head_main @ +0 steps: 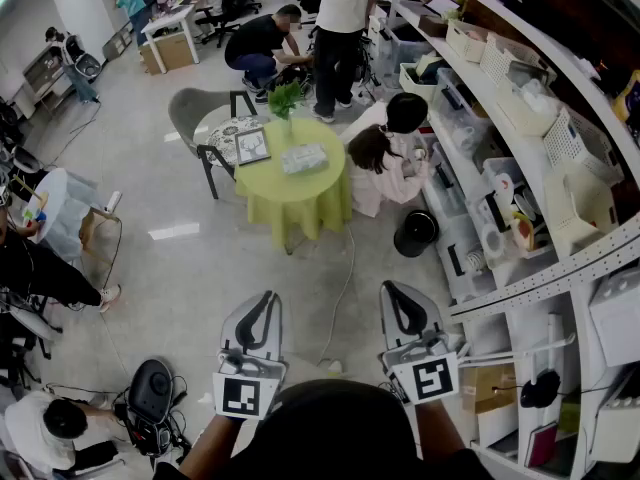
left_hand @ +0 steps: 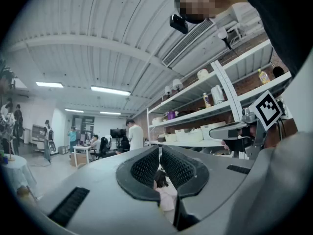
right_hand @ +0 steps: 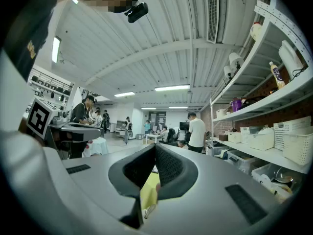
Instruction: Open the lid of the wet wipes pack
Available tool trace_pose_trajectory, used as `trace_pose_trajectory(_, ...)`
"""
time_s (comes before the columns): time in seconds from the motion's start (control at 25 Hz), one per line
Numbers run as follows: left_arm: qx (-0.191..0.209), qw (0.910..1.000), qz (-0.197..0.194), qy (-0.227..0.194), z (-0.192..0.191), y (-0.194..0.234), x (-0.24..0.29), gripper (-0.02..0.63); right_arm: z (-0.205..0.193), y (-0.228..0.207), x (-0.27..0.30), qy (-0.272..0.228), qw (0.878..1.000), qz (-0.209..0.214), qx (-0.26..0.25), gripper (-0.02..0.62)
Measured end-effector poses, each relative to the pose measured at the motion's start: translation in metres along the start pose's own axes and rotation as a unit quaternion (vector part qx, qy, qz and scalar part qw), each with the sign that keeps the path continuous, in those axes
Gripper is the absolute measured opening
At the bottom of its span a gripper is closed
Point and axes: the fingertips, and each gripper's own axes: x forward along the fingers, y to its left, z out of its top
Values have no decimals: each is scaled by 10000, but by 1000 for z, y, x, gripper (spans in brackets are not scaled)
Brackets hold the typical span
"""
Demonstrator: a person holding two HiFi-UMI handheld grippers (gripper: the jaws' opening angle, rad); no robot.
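The wet wipes pack (head_main: 304, 158) is a pale flat packet lying on a round table with a lime-green cloth (head_main: 300, 196), far ahead across the floor. Both grippers are held close to the body, pointing level toward the table and well short of it. In the head view my left gripper (head_main: 268, 296) and right gripper (head_main: 392, 288) each have their jaws together with nothing between them. The left gripper view shows the left gripper (left_hand: 159, 149) with its tips meeting. In the right gripper view the right gripper (right_hand: 155, 146) is likewise shut, with the green cloth (right_hand: 149, 192) showing below the pads.
A framed picture (head_main: 251, 146) and a small plant (head_main: 285, 98) share the table. A grey chair (head_main: 200, 118) stands to its left. A person crouches (head_main: 395, 153) to its right beside long shelving (head_main: 520, 168). A cable (head_main: 345, 288) runs over the floor; other people stand beyond.
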Motion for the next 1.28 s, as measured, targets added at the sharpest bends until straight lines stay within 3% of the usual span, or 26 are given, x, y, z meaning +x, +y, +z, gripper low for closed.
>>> trace_pose_trajectory(0.6,30,9999,-95,-78,-2,-10,7,37,-7,-18,-16,52,9997,-193,-116,5)
trace_pose_trajectory(1.04,101,9999,-115,-60,2,-22,10,37,-10,-33,-25,17,9996,-276,-12,185)
trace_pose_trajectory(1.28,135,9999,-93,-47,4,-26,12,37,-14,-30,-20,40,10000,-46,10,275)
